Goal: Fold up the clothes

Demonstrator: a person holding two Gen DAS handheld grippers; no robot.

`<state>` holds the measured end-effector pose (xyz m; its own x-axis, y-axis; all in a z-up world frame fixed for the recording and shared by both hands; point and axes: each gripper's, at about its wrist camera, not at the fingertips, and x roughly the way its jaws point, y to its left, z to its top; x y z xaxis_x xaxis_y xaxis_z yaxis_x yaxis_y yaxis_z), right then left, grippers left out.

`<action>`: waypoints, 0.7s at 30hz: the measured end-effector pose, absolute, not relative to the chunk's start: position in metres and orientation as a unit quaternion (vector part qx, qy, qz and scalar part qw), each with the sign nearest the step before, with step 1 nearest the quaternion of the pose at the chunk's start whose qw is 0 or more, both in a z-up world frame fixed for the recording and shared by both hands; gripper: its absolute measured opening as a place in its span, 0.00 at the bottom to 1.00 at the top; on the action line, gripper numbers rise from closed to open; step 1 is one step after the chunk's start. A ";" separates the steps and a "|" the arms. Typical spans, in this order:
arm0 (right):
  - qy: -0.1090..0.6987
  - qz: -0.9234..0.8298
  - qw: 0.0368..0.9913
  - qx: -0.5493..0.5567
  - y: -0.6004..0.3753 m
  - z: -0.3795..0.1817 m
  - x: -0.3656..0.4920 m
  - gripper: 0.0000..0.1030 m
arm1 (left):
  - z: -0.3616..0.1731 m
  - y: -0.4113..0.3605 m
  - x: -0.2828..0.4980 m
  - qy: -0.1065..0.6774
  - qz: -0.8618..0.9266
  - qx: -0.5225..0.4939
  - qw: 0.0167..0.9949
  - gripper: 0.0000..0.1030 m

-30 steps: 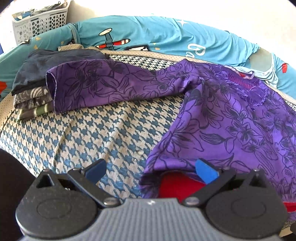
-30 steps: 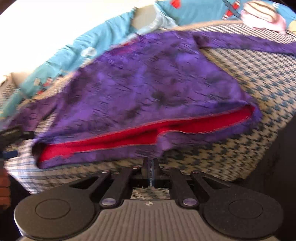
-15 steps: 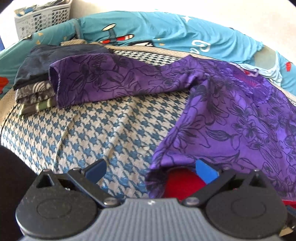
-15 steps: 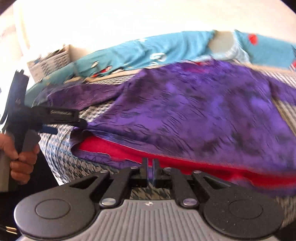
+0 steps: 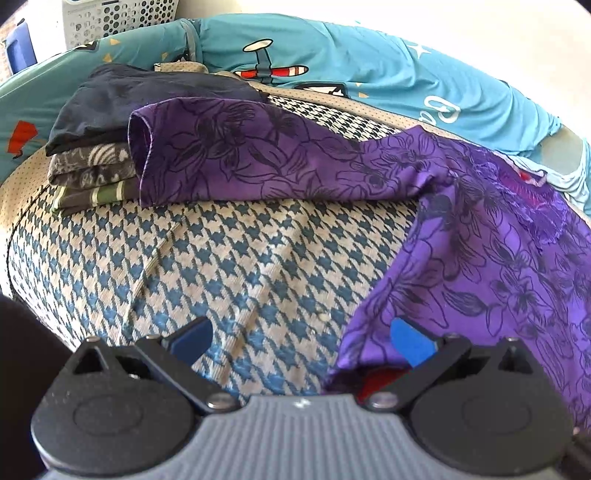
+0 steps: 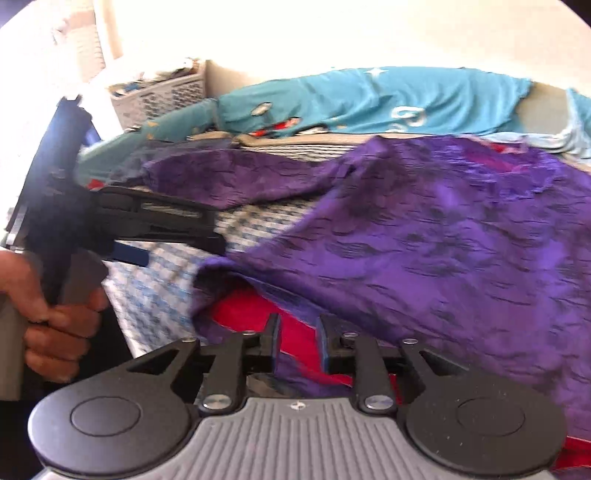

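Note:
A purple shirt (image 5: 480, 258) with a black flower print and a red inside lies spread on the houndstooth bed cover (image 5: 240, 258). Its sleeve (image 5: 240, 162) reaches left onto a stack of folded clothes. My left gripper (image 5: 301, 341) is open at the shirt's near corner, its right fingertip (image 5: 410, 345) over the hem and nothing pressed between the pads. In the right wrist view, my right gripper (image 6: 298, 343) sits at the hem (image 6: 258, 314) by the same corner. Its jaws are opening, and purple and red cloth shows in the narrow gap without being pinched.
Folded clothes (image 5: 92, 147) are stacked at the far left of the bed. A white laundry basket (image 5: 118, 18) stands behind them. A teal sheet with a plane print (image 5: 332, 66) runs along the back. A person's hand (image 6: 55, 321) holds the left gripper at the bed's near edge.
The right gripper has swept left along the hem to the corner by the left gripper, rolled level, and its shut jaws have parted. The left gripper has shifted slightly left.

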<state>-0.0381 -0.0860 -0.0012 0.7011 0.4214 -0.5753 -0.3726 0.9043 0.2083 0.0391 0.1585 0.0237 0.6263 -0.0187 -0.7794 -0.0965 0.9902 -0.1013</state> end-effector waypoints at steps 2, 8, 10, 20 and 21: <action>0.323 0.238 0.915 0.042 -0.077 -0.003 -0.033 0.19 | 0.025 0.160 0.042 0.430 0.021 -0.067 0.900 1.00; 0.343 0.268 0.897 0.074 -0.051 -0.017 -0.012 0.30 | 0.030 0.164 0.043 0.419 0.016 -0.065 0.906 1.00; 0.348 0.276 0.892 0.084 -0.042 -0.021 -0.006 0.32 | 0.031 0.165 0.042 0.417 0.013 -0.066 0.906 1.00; 0.338 0.277 0.895 0.087 -0.014 -0.025 0.013 0.39 | 0.040 0.176 0.039 0.398 0.010 -0.082 0.914 1.00; 0.337 0.276 0.896 0.085 -0.012 -0.026 0.014 0.39 | 0.040 0.177 0.039 0.396 0.011 -0.083 0.914 1.00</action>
